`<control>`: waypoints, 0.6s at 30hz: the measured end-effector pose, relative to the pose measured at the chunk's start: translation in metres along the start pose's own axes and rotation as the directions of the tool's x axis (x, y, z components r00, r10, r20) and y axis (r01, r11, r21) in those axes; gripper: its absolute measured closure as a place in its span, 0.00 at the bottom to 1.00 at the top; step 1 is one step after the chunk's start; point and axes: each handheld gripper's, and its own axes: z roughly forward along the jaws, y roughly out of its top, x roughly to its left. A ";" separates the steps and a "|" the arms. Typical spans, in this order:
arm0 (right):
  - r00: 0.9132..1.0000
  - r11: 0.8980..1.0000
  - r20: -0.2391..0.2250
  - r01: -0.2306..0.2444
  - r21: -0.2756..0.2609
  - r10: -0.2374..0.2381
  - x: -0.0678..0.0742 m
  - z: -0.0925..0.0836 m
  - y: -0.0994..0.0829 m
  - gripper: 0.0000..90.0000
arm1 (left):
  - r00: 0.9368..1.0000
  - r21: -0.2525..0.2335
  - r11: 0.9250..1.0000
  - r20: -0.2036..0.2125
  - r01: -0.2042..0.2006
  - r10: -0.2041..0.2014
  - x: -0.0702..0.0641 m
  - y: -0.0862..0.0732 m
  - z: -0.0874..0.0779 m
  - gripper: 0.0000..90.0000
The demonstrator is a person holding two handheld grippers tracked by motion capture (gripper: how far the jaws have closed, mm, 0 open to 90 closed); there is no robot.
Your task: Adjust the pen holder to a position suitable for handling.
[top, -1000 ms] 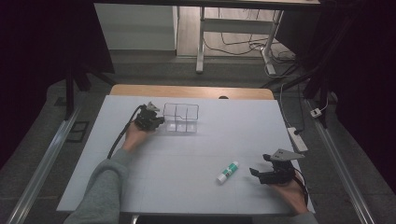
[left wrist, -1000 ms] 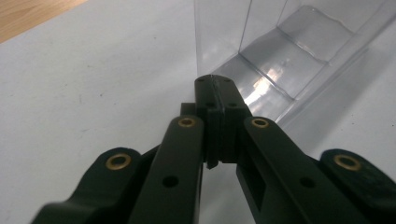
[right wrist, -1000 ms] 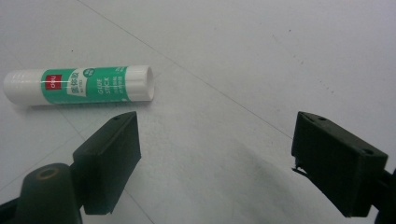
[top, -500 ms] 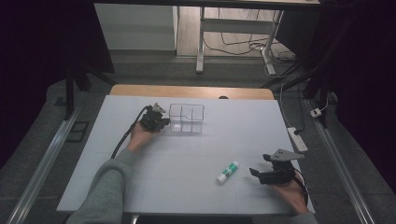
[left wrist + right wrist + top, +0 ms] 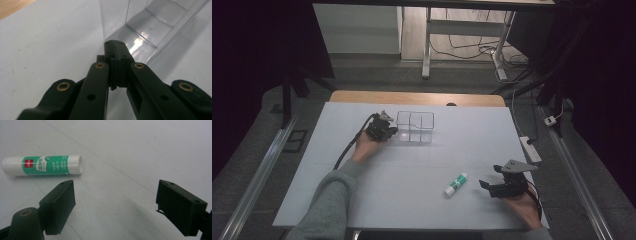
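Beside the wide-spread right tongs (image 5: 115, 207) lies a green-and-white glue stick (image 5: 42, 165); left tongs (image 5: 115, 50) clenched.

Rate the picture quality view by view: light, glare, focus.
High view: table evenly lit, surroundings dark. Left gripper view: glare on the clear box, near fingers soft. Right gripper view: glue stick sharp, faint shadow beneath it, fingers slightly blurred.

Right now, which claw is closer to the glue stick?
The right claw. It sits open on the table just beside the glue stick, not touching it. The left claw is shut, far across the table against the clear plastic organizer.
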 end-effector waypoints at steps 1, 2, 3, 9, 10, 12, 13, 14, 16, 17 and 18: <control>1.000 1.000 0.001 0.000 0.000 0.000 0.000 0.000 0.000 0.17 | 1.000 0.001 1.000 0.001 0.002 -0.002 0.000 0.000 0.000 0.99; 1.000 1.000 0.001 0.000 0.000 0.000 0.000 0.000 0.000 0.17 | 1.000 0.002 1.000 0.002 0.003 -0.003 0.000 0.000 0.000 0.99; 1.000 1.000 0.000 -0.001 0.000 0.001 0.000 0.000 0.000 0.17 | 1.000 0.001 1.000 0.004 0.004 -0.005 0.000 0.000 0.000 0.99; 1.000 1.000 -0.001 -0.001 0.002 0.001 0.000 0.000 0.000 0.17 | 1.000 -0.005 1.000 0.006 -0.010 0.010 -0.005 0.003 0.001 0.99; 1.000 1.000 -0.001 0.000 0.001 0.000 0.000 0.000 0.000 0.17 | 1.000 -0.005 1.000 0.007 -0.014 0.014 -0.005 0.003 0.001 0.99; 1.000 1.000 0.001 0.000 0.002 0.000 0.000 0.000 0.000 0.17 | 1.000 -0.008 1.000 0.005 -0.021 0.021 -0.006 0.003 0.001 0.99; 1.000 1.000 0.000 0.000 0.003 0.000 0.000 -0.001 0.000 0.17 | 1.000 -0.012 1.000 0.010 -0.019 0.019 -0.005 0.003 0.000 0.99; 1.000 1.000 0.000 0.001 0.002 -0.001 0.000 -0.001 0.000 0.17 | 1.000 -0.016 1.000 0.007 -0.015 0.015 -0.004 0.003 -0.001 0.99; 1.000 1.000 0.001 0.001 -0.004 -0.001 0.000 -0.001 0.000 0.17 | 1.000 -0.015 1.000 -0.010 -0.015 0.015 -0.004 0.003 -0.005 0.99; 1.000 1.000 -0.001 -0.001 -0.008 0.001 0.000 -0.001 0.000 0.17 | 1.000 -0.021 1.000 -0.017 -0.010 0.010 -0.003 0.002 -0.007 0.99; 1.000 1.000 -0.001 -0.001 -0.008 0.000 0.000 -0.001 0.000 0.17 | 1.000 -0.031 1.000 -0.017 -0.002 0.001 -0.002 0.001 -0.010 0.99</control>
